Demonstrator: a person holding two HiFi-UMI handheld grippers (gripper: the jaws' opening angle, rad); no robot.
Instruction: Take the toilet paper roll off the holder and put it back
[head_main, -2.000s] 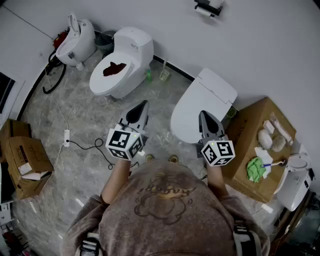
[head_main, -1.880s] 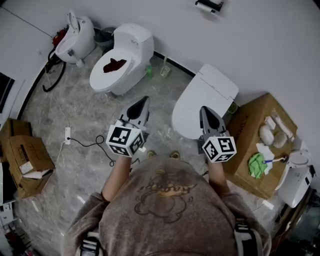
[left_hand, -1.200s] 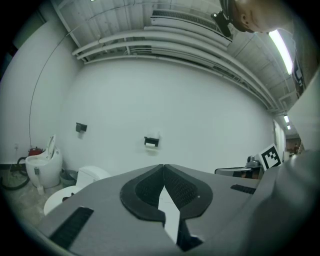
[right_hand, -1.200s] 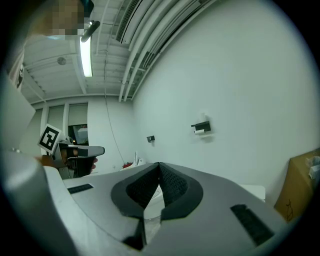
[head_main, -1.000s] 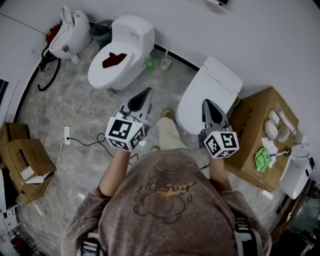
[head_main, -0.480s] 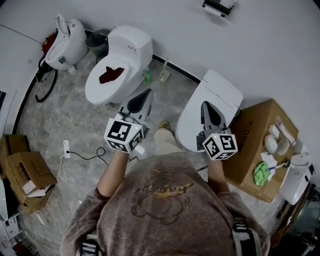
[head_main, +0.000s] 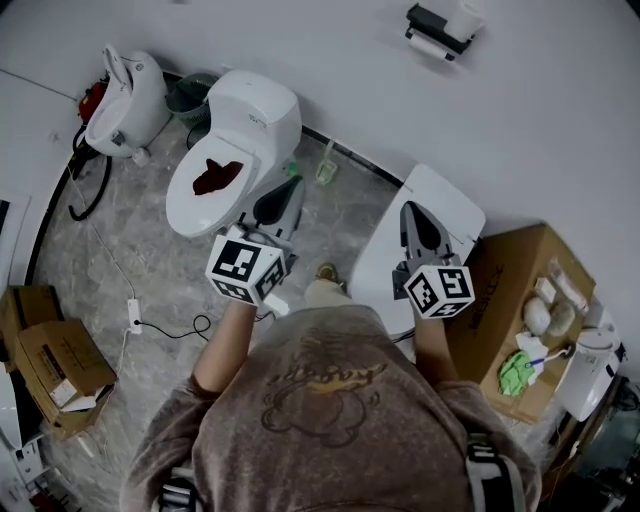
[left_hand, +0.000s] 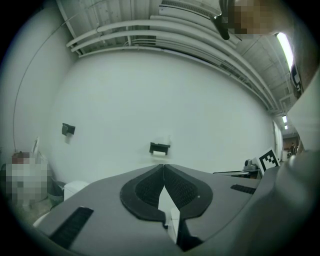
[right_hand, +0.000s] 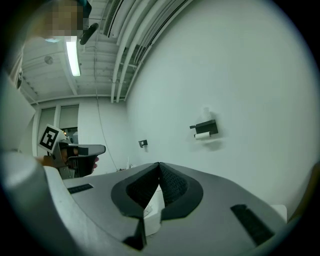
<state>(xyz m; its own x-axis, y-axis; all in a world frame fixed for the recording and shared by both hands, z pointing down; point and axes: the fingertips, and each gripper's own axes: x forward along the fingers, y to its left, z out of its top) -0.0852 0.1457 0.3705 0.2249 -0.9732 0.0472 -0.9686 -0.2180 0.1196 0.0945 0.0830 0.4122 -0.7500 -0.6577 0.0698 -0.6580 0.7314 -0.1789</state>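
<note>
Toilet paper roll (head_main: 432, 47) hangs on the black wall holder (head_main: 441, 20), high on the white wall and well apart from both grippers. Left gripper (head_main: 292, 182): jaws pressed together at the tips, nothing between them. Right gripper (head_main: 408, 206): same, tips meeting, empty. Both are held level in front of the person and point toward the wall.

In the left gripper view the holder and roll sit just above the closed tips, near centre. In the right gripper view they are up and to the right of the tips.

In the head view the left gripper overlaps the edge of an open white toilet (head_main: 250, 110) with something dark red in its bowl. The right gripper is over a closed-lid toilet (head_main: 440, 205). An open cardboard box (head_main: 510, 275) stands to the right of that toilet, with a green cloth (head_main: 515, 370) and white items on top. A third white fixture (head_main: 125, 90) is at far left by the wall. More cardboard boxes (head_main: 50, 355) sit on the grey marble floor (head_main: 130, 250) at lower left.
</note>
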